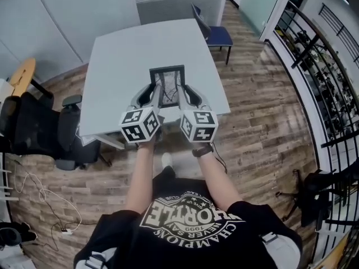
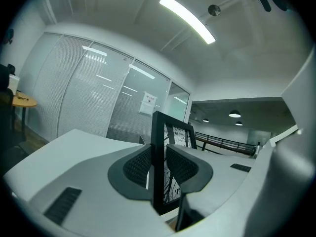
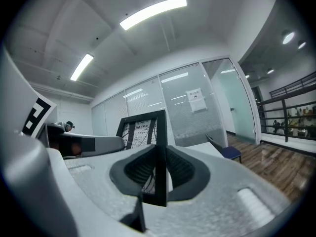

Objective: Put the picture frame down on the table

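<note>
While left tongs (image 2: 159, 164) and right tongs (image 3: 161, 167) clamp it, picture frame (image 1: 168, 78) between.

Matt black, smooth border on the picture frame (image 1: 168, 82). The table (image 1: 123, 55) reads smooth pale grey, dull sheen. The left tongs (image 2: 159, 172): matt grey plastic, ribbed dark pads (image 2: 138, 167). Grainy wood-look planks on the floor (image 1: 263, 122).
</note>
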`<state>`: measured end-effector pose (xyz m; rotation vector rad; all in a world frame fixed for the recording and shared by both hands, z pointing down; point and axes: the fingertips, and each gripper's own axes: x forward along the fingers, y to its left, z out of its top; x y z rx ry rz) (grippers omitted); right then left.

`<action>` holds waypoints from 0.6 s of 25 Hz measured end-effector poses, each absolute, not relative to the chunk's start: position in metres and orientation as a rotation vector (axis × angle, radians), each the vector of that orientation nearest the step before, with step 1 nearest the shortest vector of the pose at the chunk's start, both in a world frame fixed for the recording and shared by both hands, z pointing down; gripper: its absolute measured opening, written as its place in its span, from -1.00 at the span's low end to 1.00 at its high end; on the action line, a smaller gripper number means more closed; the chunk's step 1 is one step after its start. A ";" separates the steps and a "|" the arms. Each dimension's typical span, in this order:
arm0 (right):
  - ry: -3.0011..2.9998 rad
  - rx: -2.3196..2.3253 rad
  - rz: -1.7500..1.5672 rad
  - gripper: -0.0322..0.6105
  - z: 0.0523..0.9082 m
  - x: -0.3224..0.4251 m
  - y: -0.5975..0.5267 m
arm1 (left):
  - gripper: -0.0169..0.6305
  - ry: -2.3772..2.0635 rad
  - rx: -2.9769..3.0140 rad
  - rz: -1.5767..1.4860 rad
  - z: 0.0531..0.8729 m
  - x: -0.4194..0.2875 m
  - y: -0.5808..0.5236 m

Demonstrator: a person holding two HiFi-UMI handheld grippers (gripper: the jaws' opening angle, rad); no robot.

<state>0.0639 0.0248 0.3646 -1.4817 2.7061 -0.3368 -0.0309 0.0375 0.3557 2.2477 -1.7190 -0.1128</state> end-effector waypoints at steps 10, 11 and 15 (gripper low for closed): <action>2.685 -1.520 -0.270 -0.70 0.342 0.012 -0.079 | -0.67 -1.742 2.281 -0.166 0.335 -0.082 -0.068; 2.685 -1.522 -0.266 -0.70 0.342 0.003 -0.088 | -0.67 -1.745 2.279 -0.169 0.335 -0.092 -0.077; 2.692 -1.529 -0.247 -0.70 0.343 -0.037 -0.121 | -0.67 -1.748 2.272 -0.188 0.338 -0.132 -0.110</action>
